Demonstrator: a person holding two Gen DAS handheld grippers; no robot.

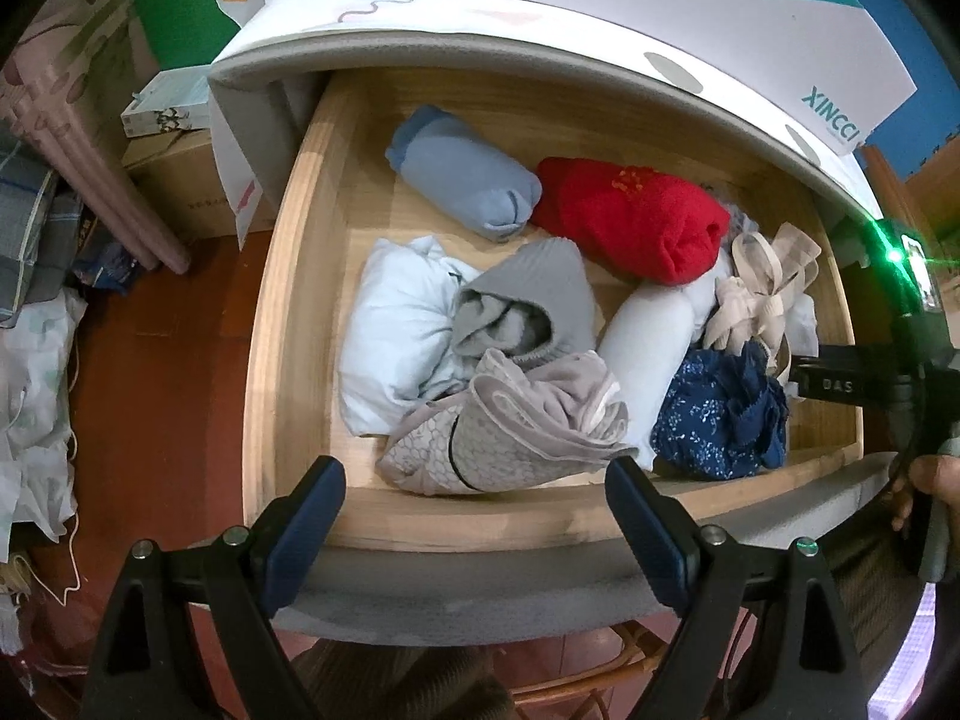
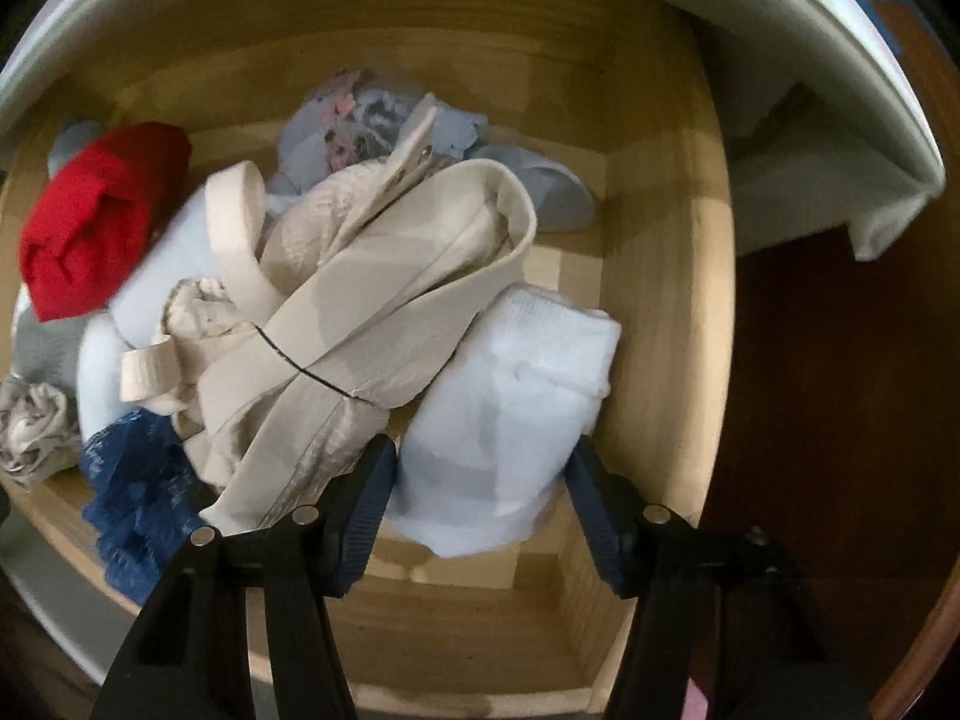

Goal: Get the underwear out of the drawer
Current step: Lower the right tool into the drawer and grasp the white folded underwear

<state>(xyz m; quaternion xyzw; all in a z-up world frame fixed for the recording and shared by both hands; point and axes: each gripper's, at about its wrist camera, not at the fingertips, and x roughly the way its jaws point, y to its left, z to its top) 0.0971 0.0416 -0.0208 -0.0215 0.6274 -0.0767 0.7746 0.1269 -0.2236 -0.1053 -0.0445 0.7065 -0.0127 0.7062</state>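
The wooden drawer (image 1: 288, 276) stands pulled out, full of rolled and bunched underwear. In the left wrist view I see a light blue roll (image 1: 462, 174), a red roll (image 1: 636, 216), a grey piece (image 1: 528, 300), a white piece (image 1: 396, 330), a patterned grey piece (image 1: 504, 438) and a navy lace piece (image 1: 720, 414). My left gripper (image 1: 477, 510) is open above the drawer's front edge, just short of the patterned grey piece. My right gripper (image 2: 480, 492) is open around a white rolled piece (image 2: 510, 408), beside a beige strappy garment (image 2: 372, 276); the red roll (image 2: 96, 222) lies left.
The drawer's wooden right wall (image 2: 666, 300) is close to my right gripper. The white dresser top (image 1: 600, 18) overhangs the back of the drawer. Boxes (image 1: 174, 114), cloth piles (image 1: 36, 396) and red floor (image 1: 156, 396) lie left of the dresser.
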